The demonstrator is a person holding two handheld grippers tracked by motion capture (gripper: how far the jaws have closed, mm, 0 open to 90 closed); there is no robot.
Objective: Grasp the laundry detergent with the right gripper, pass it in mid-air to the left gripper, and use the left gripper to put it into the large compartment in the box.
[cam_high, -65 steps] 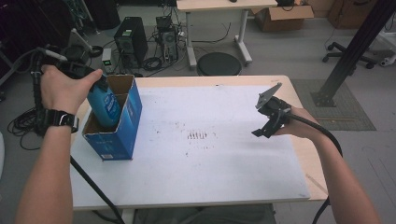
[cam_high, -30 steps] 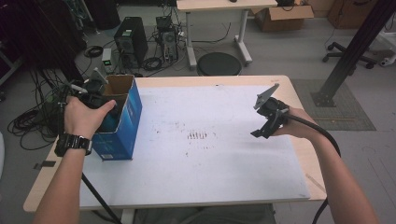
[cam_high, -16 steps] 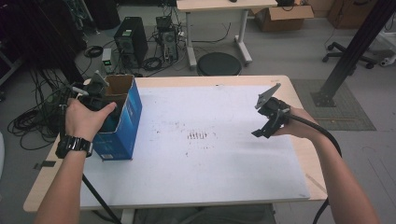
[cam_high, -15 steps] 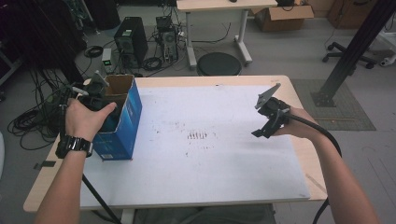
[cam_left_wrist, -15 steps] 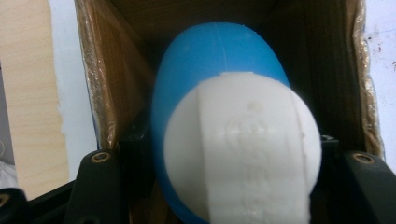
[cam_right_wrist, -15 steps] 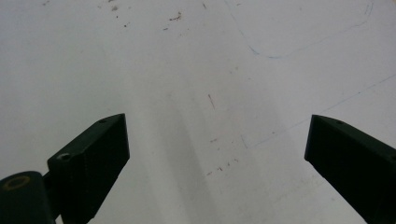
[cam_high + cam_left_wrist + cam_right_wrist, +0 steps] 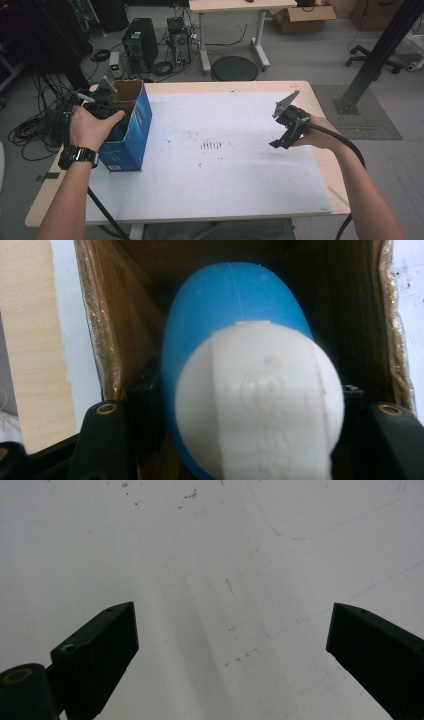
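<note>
White sheeting, scuffed with dark specks, covered the wooden table (image 7: 320, 107). At its nine o'clock edge stood the open blue cardboard box (image 7: 131, 134), and down inside it sat the smooth blue bottle (image 7: 235, 315) with its ridged white cap (image 7: 260, 405). I had the left gripper (image 7: 102, 102) clenched on that bottle, black jaws pressed to either side within the brown walls. Out at three o'clock, the right gripper (image 7: 232, 645) hung released above bare sheeting, jaws wide apart.
</note>
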